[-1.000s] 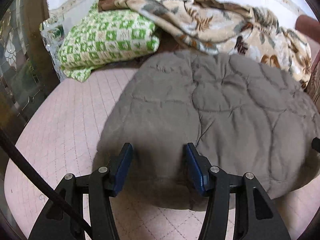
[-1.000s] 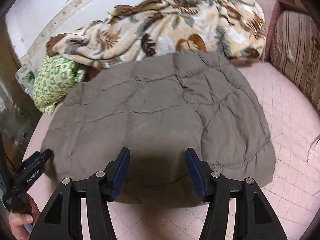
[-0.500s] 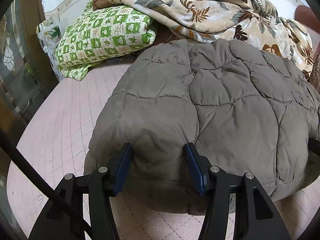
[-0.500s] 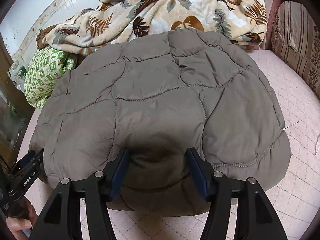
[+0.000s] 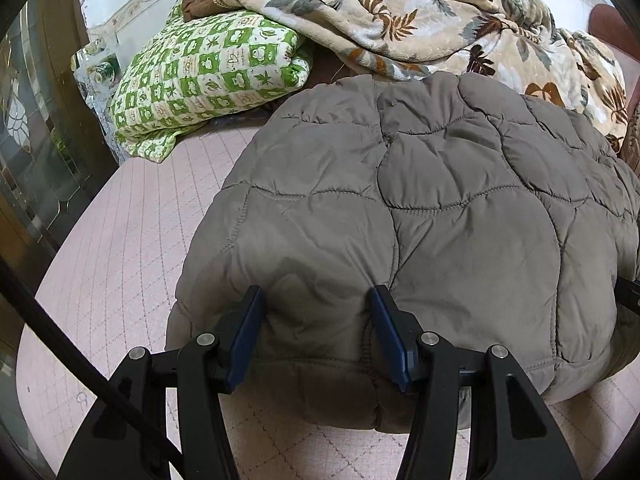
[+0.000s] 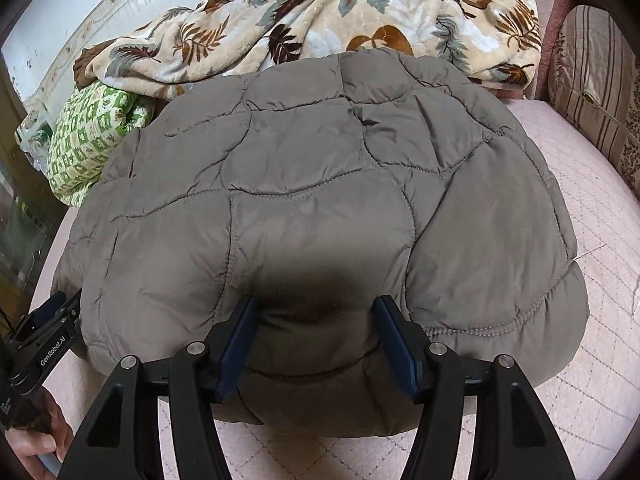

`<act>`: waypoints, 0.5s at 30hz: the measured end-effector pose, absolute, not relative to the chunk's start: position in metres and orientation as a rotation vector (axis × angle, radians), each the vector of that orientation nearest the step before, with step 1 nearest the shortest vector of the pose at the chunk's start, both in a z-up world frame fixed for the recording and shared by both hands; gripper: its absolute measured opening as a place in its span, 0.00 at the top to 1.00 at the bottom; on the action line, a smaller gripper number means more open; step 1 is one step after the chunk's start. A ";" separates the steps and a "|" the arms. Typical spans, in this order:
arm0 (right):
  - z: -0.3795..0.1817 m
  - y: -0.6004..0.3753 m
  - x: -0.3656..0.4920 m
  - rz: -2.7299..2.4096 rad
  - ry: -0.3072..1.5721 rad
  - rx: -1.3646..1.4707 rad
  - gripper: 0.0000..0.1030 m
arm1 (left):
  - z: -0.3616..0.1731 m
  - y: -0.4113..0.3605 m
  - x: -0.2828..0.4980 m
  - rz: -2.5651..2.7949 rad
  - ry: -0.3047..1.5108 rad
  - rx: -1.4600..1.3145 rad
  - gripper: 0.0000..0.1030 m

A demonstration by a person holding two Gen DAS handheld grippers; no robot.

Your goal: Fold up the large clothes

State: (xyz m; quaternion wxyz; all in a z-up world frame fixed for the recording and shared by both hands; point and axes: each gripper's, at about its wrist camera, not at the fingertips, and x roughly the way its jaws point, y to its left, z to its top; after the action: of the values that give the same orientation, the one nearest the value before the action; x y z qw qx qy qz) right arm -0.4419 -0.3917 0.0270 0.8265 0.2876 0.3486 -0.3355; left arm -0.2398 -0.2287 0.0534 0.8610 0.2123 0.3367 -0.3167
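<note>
Grey-brown quilted jacket, puffy, apparently folded, on pink bed

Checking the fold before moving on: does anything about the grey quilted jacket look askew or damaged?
No damage shows. The quilted jacket lies folded on the pink bed cover; a loose thread trails from its right edge.

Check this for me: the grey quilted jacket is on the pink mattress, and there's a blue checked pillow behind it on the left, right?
Not quite. The checked pillow is green and white, not blue, as the left wrist view shows. The grey quilted jacket does lie on the pink mattress.
</note>
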 end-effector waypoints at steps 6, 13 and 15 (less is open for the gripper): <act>0.030 -0.392 -0.446 -0.703 0.733 0.632 0.36 | 0.055 -0.228 -0.238 -0.674 0.721 0.436 0.48; 0.051 -0.393 -0.468 -0.670 0.666 0.699 0.36 | 0.077 -0.208 -0.220 -0.709 0.804 0.294 0.48; 0.058 -0.398 -0.483 -0.676 0.625 0.730 0.36 | 0.083 -0.196 -0.209 -0.693 0.818 0.244 0.48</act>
State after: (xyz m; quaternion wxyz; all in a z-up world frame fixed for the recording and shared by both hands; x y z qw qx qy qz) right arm -0.4827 -0.3979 0.0577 0.8323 0.3446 0.2948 -0.3188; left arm -0.2093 -0.1957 0.0833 0.8527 0.1160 0.3885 -0.3294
